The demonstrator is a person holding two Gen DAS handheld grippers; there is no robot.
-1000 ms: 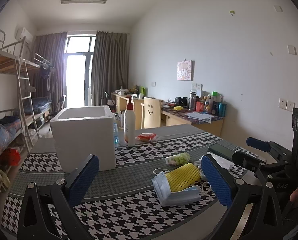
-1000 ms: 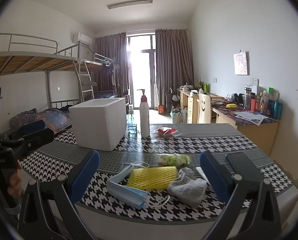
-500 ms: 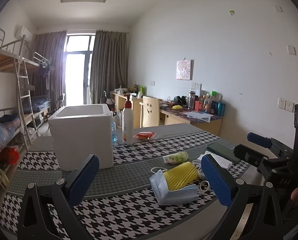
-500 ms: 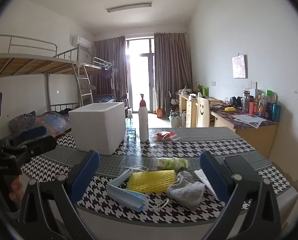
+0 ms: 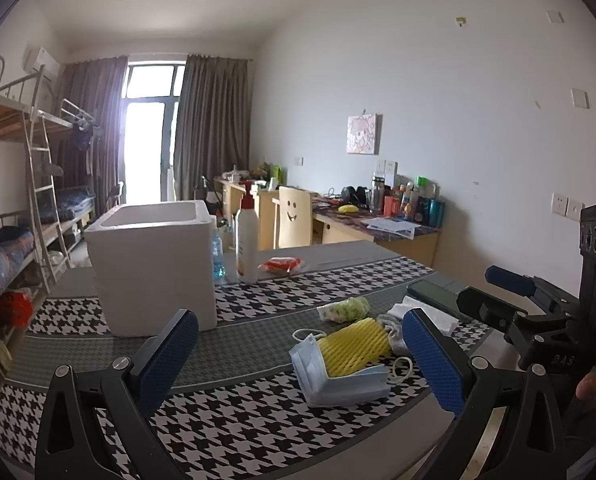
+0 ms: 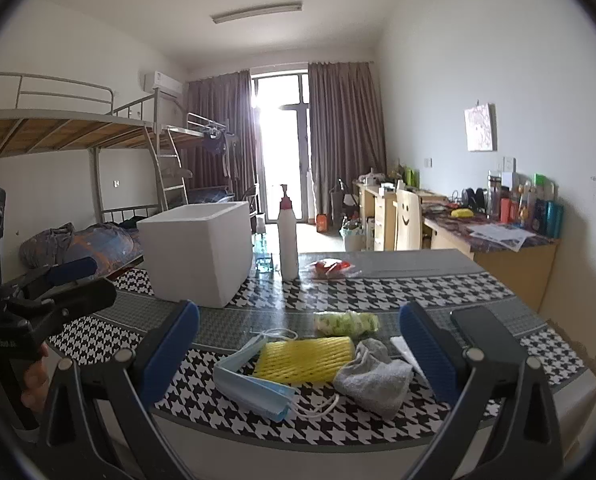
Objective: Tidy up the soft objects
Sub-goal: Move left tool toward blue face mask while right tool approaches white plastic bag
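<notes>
From the left wrist camera, the left gripper (image 5: 298, 354) hangs above the near edge of the table (image 5: 238, 332) with its blue-padded fingers (image 5: 166, 358) spread wide and nothing between them. Ahead of it, on the houndstooth cloth, lies a small heap of soft things: a folded blue face mask (image 5: 329, 378) with a yellow foam net (image 5: 355, 346) resting on top of it, a grey sock (image 5: 393, 332) mostly hidden behind the net, and a green-and-white wrapped bundle (image 5: 343, 309) just beyond. A white foam box (image 5: 154, 268) stands open-topped farther back to the left, well apart from the heap, with a pump bottle (image 5: 246, 240) just beside it and a red packet (image 5: 282, 265) near the bottle. The right gripper (image 5: 509, 296) shows at the right edge, seen from the side, a fingertip of the person's hand below it. From the right wrist camera, the right gripper (image 6: 298, 356) also stands wide open and empty, above the table's near edge (image 6: 337, 436). Between its fingers (image 6: 427, 354) lie the face mask (image 6: 254, 384), the foam net (image 6: 303, 360) overlapping it, and the sock (image 6: 373, 378) touching the net's right end; the bundle (image 6: 345, 322) sits just behind. A dark phone (image 6: 479, 326) lies on white tissue to the right. The foam box (image 6: 198, 256) and the bottle (image 6: 288, 240) stand farther back, and the left gripper (image 6: 70, 284) shows at the left edge, held in a hand (image 6: 34, 380).
</notes>
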